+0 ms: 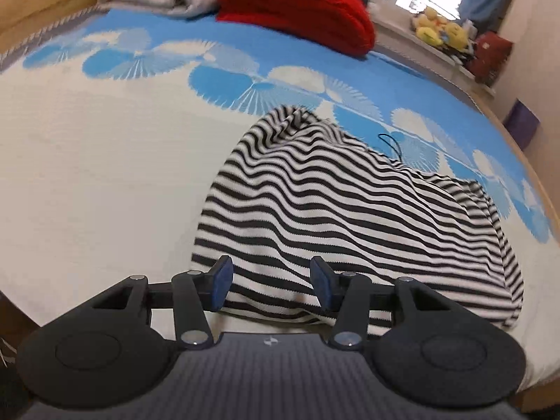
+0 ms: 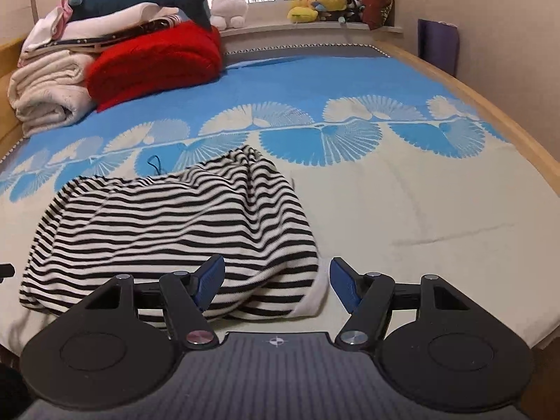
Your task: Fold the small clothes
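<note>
Both the left gripper point(image 1: 271, 281) and the right gripper point(image 2: 276, 281) hover half-open and empty over the rumpled striped top point(image 2: 168, 224) on the bed point(image 2: 420, 210), seemingly about to pinch its near hem and spread it flat.

Bed point(image 2: 437, 210) with striped garment point(image 2: 168, 224), red blanket point(image 2: 157, 59), folded white blankets point(image 2: 45, 94)

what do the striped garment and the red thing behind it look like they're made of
Striped garment: looks like soft, matte knit jersey, probably cotton; the black and white stripes ripple over limp folds and rumples.
Red bundle: seems a thick, fuzzy knit or fleece, judging by its plump rounded folds and faint ribbing; blur in the left wrist view leaves the weave uncertain.
</note>
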Tool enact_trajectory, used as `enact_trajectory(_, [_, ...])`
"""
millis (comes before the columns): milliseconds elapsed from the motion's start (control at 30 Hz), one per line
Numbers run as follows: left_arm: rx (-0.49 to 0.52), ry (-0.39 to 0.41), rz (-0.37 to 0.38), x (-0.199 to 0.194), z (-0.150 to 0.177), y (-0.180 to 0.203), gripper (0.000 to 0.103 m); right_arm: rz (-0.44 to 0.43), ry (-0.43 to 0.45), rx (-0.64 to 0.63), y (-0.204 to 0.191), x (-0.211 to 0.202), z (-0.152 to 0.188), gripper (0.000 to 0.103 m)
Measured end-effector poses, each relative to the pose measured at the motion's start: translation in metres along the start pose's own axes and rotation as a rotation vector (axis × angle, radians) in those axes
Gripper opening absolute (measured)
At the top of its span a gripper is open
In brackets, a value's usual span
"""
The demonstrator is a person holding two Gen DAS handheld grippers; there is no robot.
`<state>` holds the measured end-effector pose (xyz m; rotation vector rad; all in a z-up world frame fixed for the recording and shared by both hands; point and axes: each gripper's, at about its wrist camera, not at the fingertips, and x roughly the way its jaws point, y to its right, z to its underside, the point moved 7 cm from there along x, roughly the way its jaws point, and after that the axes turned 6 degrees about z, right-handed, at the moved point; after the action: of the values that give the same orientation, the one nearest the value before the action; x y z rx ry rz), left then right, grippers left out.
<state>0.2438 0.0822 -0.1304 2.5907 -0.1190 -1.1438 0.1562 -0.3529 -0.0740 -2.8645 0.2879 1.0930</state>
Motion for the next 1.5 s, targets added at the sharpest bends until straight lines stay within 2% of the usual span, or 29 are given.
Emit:
enact_trajectory(233, [-0.147, -0.134, 0.021, 0.037, 0.013, -0.011, 0.058, 0.027, -0.003, -0.025, 0.007, 0.001, 0.008, 0.068])
enact_trajectory(367, [-0.168, -0.185, -0.001, 0.051, 0.018, -0.015, 0.060, 0.047, 0.000, -0.064, 0.009, 0.001, 0.013, 0.068])
enact_trajectory(433, [-0.176, -0.181, -0.007, 0.053, 0.016, -0.017, 0.060, 0.057, 0.001, -0.074, 0.013, 0.001, 0.015, 0.068])
enact_trajectory(533, [-0.172, -0.115, -0.067, 0.047, 0.007, -0.022, 0.061, 0.070, 0.000, -0.066, 0.020, 0.001, 0.015, 0.068])
enact_trajectory(567, [-0.186, -0.094, -0.081, 0.043, 0.005, -0.026, 0.061, 0.075, 0.000, -0.058, 0.023, 0.002, 0.014, 0.068])
enact_trajectory(633, [-0.249, -0.073, -0.064, 0.040, 0.001, -0.033, 0.060, 0.087, -0.003, -0.037, 0.030, 0.004, 0.013, 0.068])
enact_trajectory(700, [-0.314, -0.083, -0.025, 0.041, 0.002, -0.039, 0.060, 0.095, -0.004, -0.013, 0.034, 0.004, 0.012, 0.068])
enact_trajectory(800, [-0.405, -0.138, 0.013, 0.049, 0.009, -0.047, 0.060, 0.097, -0.001, 0.010, 0.038, 0.003, 0.011, 0.068])
enact_trajectory(967, [-0.526, -0.129, -0.047, 0.045, 0.013, -0.068, 0.059, 0.082, 0.008, 0.027, 0.041, 0.000, 0.007, 0.068])
enact_trajectory(1067, [-0.593, -0.153, -0.052, 0.051, 0.018, -0.077, 0.059, 0.076, 0.007, 0.034, 0.044, 0.001, 0.006, 0.068])
enact_trajectory(1233, [-0.610, -0.126, -0.066, 0.057, 0.015, -0.070, 0.058, 0.090, -0.002, 0.068, 0.056, 0.002, 0.006, 0.068])
enact_trajectory(1300, [-0.573, -0.124, -0.077, 0.061, 0.013, -0.063, 0.042, 0.096, -0.015, 0.096, 0.063, 0.003, 0.008, 0.068])
enact_trajectory(1333, [-0.528, -0.122, -0.096, 0.061, 0.013, -0.059, 0.027, 0.096, -0.025, 0.114, 0.066, 0.004, 0.010, 0.068])
enact_trajectory(1367, [-0.460, -0.117, -0.127, 0.061, 0.011, -0.054, 0.019, 0.097, -0.034, 0.130, 0.069, 0.005, 0.011, 0.068])
enact_trajectory(1433, [-0.323, -0.105, -0.173, 0.062, 0.009, -0.042, 0.013, 0.093, -0.046, 0.160, 0.072, 0.005, 0.013, 0.068])
enact_trajectory(1500, [-0.242, -0.079, -0.188, 0.056, 0.006, -0.037, 0.011, 0.096, -0.046, 0.179, 0.072, 0.003, 0.013, 0.068])
